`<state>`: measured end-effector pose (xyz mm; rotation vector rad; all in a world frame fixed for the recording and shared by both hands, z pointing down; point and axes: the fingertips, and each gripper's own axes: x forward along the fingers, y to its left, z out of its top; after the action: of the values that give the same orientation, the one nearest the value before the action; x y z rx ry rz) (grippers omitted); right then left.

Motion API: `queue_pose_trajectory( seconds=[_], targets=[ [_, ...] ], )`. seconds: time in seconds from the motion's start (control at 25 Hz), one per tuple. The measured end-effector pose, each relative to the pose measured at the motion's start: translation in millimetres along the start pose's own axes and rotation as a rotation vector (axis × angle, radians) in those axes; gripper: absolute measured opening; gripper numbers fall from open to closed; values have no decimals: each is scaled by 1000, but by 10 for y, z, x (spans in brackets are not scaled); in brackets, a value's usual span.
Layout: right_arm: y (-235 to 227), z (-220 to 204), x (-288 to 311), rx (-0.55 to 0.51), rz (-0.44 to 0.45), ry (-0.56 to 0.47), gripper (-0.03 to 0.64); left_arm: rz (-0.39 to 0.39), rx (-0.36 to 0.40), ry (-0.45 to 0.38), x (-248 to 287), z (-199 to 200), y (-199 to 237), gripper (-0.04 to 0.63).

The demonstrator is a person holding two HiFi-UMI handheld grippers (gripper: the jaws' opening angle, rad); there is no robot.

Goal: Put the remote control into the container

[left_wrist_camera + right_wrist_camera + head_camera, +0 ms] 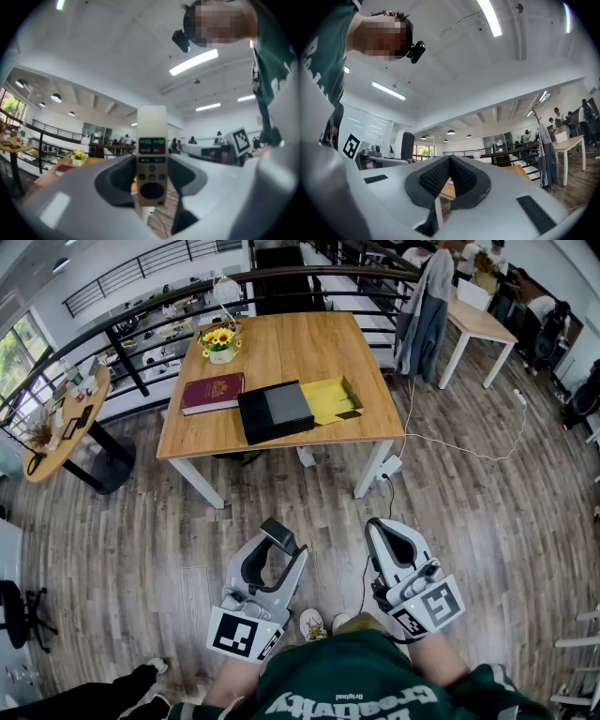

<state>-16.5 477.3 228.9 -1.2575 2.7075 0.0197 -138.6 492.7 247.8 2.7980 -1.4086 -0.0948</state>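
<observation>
Left gripper's jaws clamp a slim pale remote control upright, with coloured buttons above a dark round pad, while the right gripper's jaws meet, empty.

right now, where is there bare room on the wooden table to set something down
Far half of the table is bare, right of the flowers, beyond the black box and yellow box. A small patch at the near left corner, before the book. Crowded: the near middle, where book and boxes sit side by side.
</observation>
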Motion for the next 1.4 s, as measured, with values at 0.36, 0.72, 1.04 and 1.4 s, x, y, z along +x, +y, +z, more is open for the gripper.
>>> queue_pose_trajectory(
  seconds=[0.36, 0.72, 1.04, 1.4],
  targets=[
    [-41, 37, 11, 0, -9, -4, 18, -2, 1, 0, 33, 30, 11, 204],
    [-28, 63, 42, 3, -9, -19, 18, -4, 2, -1, 33, 37, 57, 203],
    [90, 92, 109, -36, 3, -24, 18, -10, 8, -5, 12, 60, 143, 204],
    [110, 170, 155, -46, -2, -41, 18, -36, 16, -19, 46, 188, 182, 202]
  ],
)
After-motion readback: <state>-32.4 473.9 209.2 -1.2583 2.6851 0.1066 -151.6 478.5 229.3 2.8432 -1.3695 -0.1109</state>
